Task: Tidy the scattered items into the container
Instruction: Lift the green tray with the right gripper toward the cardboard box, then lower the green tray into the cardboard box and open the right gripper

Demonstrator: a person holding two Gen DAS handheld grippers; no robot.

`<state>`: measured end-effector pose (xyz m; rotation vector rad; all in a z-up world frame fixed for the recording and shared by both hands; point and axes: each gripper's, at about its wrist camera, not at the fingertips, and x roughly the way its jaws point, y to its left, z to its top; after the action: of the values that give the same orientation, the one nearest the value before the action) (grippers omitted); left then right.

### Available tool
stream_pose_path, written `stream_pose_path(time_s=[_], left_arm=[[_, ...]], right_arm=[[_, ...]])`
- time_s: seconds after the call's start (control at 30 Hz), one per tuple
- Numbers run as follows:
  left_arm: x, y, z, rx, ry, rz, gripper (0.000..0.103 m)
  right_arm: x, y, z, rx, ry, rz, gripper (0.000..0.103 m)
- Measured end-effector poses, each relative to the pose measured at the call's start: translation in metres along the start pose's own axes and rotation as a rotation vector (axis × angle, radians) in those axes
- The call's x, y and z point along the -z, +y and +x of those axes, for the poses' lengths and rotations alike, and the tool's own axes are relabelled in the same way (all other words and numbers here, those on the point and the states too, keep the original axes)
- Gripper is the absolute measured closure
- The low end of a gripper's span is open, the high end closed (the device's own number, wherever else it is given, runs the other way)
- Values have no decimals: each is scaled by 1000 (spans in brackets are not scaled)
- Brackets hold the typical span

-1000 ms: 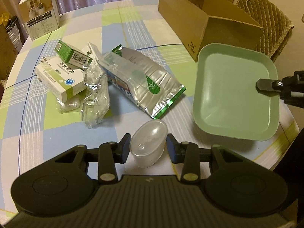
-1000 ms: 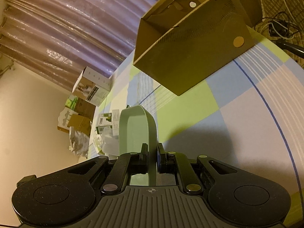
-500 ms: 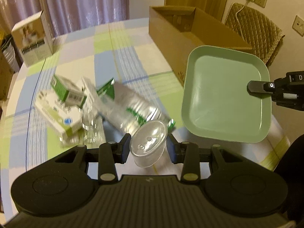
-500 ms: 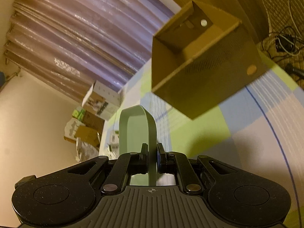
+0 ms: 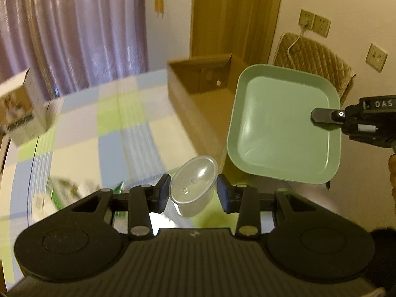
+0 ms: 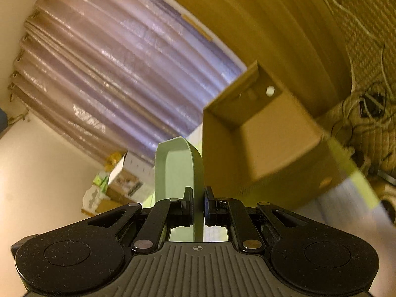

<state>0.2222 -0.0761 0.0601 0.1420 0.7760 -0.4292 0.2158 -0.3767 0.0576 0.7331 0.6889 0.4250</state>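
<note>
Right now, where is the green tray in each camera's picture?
Left wrist view: the green tray is on the right, tilted up in the air, its right rim pinched by the right gripper.
Right wrist view: the green tray is at centre, seen edge-on, rising from between the closed jaws.
Shared landmark: the open cardboard box sits just behind the tray in both views.

"DAS" on the right gripper (image 5: 324,118).
</note>
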Motion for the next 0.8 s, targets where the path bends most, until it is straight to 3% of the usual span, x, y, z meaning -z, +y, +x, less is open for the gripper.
stream_pose_path(time_s=[0.4,0.57,0.8], left_arm=[[-86,-35,58,74,-65,62,68],[-97,-48,93,81,-42,98,68],[-93,-65,131,79,5,170,68]], right_arm=[[-67,-16,21,158,-95,-60,92],[-75,-10,48,252,-59,-179,92],[-59,-16,91,348,39,-298,92]])
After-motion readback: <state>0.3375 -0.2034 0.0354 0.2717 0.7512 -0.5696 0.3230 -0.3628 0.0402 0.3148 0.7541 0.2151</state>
